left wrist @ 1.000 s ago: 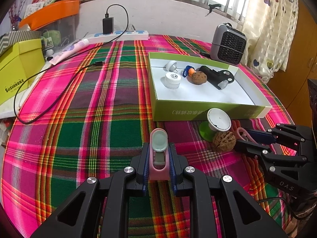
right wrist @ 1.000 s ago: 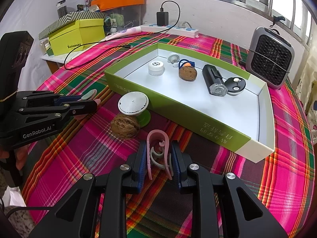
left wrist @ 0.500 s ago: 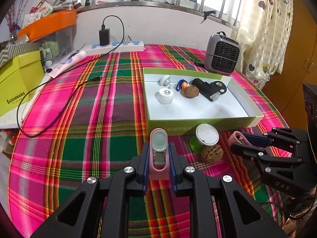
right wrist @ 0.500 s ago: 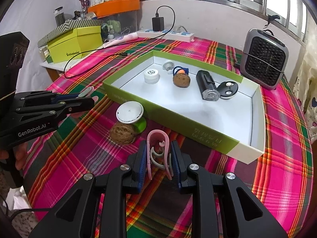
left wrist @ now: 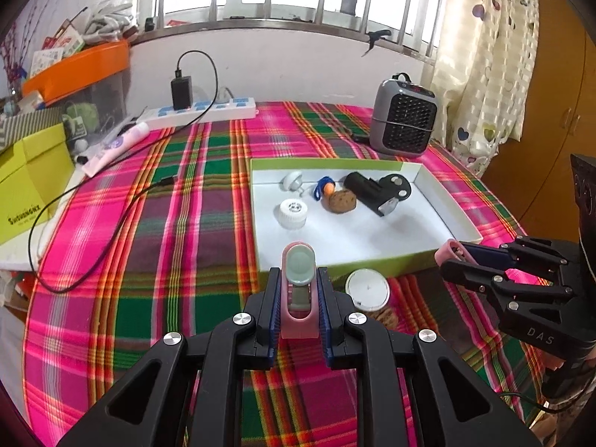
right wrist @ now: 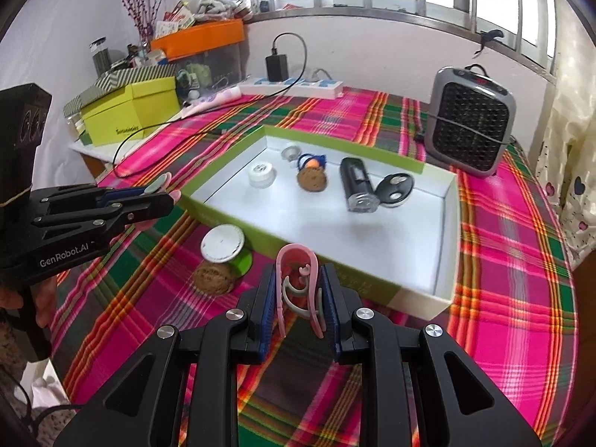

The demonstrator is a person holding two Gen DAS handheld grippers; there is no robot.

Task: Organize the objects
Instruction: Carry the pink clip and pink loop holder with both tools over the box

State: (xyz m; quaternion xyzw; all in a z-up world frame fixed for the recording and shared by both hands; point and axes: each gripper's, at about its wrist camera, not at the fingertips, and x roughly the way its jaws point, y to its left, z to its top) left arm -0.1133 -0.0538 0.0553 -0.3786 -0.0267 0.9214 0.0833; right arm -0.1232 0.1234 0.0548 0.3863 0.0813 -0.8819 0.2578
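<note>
Two claws, left claw [left wrist: 298, 298] clamped on a pink clip [left wrist: 298, 290], right claw [right wrist: 297, 305] clamped on a pink hook [right wrist: 297, 279]

Far ahead of the gripper, a grey heater [left wrist: 404, 126] stands right, a white power strip [left wrist: 203, 111] with a black charger [left wrist: 181, 93] left, a yellow box [left wrist: 31, 182] beyond.

Both wrist views look obliquely down, sharing the green-rimmed tray [left wrist: 372, 165].
</note>
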